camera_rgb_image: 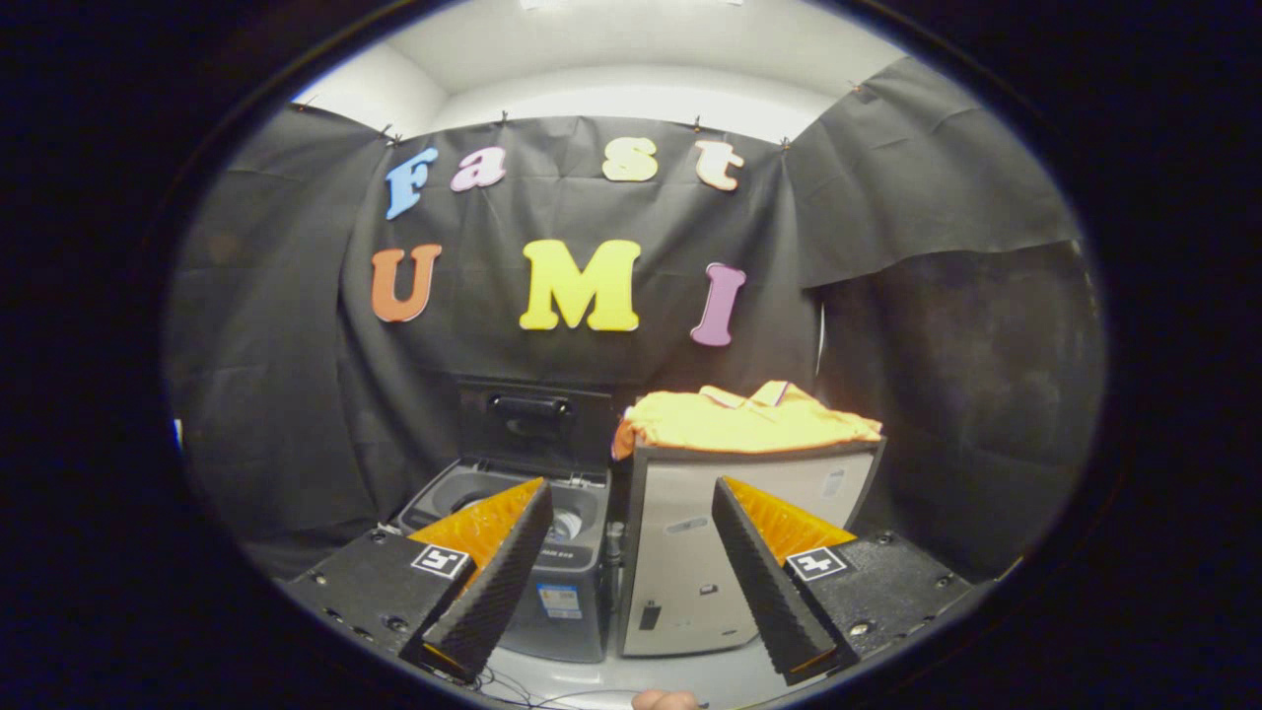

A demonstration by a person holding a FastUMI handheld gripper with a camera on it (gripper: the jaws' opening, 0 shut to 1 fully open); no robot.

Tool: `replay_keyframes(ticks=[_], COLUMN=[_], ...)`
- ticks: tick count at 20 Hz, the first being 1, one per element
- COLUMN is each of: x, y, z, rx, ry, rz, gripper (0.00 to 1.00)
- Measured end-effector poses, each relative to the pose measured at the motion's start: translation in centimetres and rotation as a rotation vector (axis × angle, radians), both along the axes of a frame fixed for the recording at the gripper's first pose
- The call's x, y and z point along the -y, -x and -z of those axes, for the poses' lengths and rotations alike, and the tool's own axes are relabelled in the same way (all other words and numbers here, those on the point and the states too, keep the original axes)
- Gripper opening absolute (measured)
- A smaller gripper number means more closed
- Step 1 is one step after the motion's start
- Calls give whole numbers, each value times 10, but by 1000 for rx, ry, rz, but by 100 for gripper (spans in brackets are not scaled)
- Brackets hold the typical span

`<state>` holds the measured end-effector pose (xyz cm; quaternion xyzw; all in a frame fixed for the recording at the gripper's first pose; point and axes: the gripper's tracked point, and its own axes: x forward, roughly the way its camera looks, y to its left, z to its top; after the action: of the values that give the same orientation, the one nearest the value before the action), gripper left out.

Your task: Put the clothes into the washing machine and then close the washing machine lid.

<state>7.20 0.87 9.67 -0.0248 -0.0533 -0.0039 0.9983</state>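
Standing at the left of the scene, the small dark washing machine [552, 582] rests on a pale surface [611, 675] with its lid [527, 424] raised upright against the black cloth wall behind it, so the round tub opening faces up. Part of that opening is hidden by one finger of the tool [628, 513]. Just beside the washer, to its right, stands a pale grey box-like cabinet [680, 552]; whether the two touch cannot be told. On top of this cabinet lies the folded yellow clothes [744, 419] item, a collared shirt, with one edge drooping slightly over the cabinet's left corner.

The tool hangs in front of both units with its fingers spread wide apart and nothing between them. One finger points toward the washer's open tub, the other toward the cabinet's front, and both units lie beyond the fingertips, well apart from them. The shirt sits higher than the fingers and farther back. A small bit of a person's finger [666, 700] shows at the bottom, between the fingers' bases.
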Motion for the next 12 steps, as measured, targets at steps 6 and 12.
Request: replay_keyframes(ticks=[6, 12], x=[48, 91], y=[-58, -142], z=[-78, -117], rx=[22, -31], ry=[12, 6], rz=[32, 37], gripper=[100, 100])
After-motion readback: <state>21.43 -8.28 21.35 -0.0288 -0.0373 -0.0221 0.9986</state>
